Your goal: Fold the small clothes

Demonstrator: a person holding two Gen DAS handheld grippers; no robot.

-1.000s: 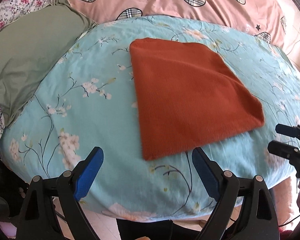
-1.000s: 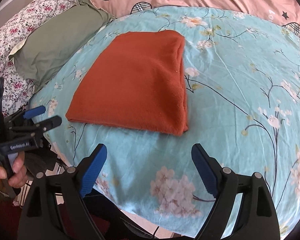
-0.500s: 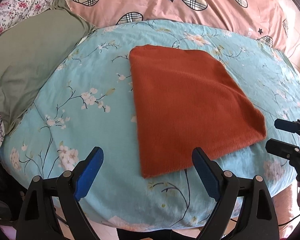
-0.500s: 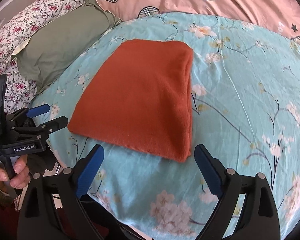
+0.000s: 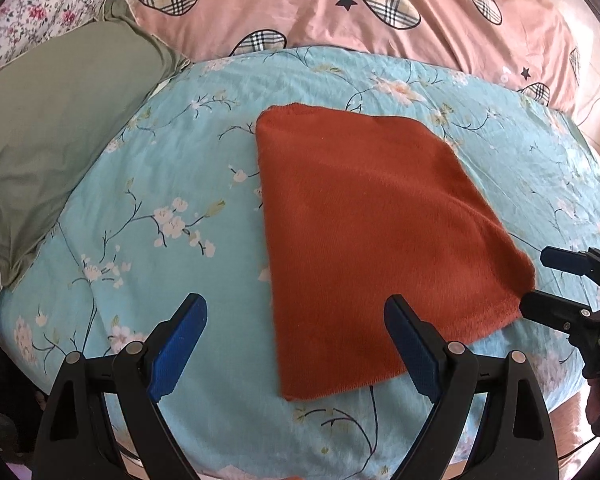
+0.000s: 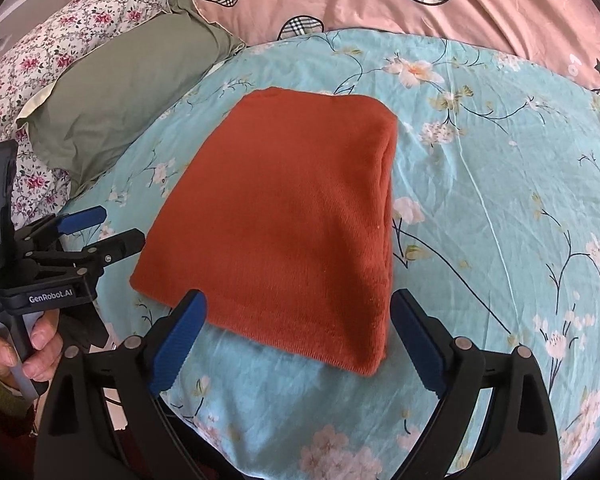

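Observation:
A rust-orange knitted garment (image 5: 372, 232) lies folded flat in a rough rectangle on the light blue floral bedspread (image 5: 172, 184); it also shows in the right wrist view (image 6: 284, 216). My left gripper (image 5: 296, 336) is open and empty, hovering at the garment's near left corner. My right gripper (image 6: 300, 332) is open and empty, its fingers straddling the garment's near edge. The right gripper also shows at the right edge of the left wrist view (image 5: 540, 280), by the garment's right corner. The left gripper shows in the right wrist view (image 6: 108, 228), beside the garment's left corner.
A grey-green pillow (image 5: 52, 128) lies at the left, a pink quilt with plaid hearts (image 5: 340, 4) at the back, and a flowered white cover (image 6: 40, 64) at the far left. The bed's near edge drops off just below both grippers.
Both grippers have moved forward toward the garment, which now sits closer and larger in both views. The garment has not moved. Both grippers stay open.

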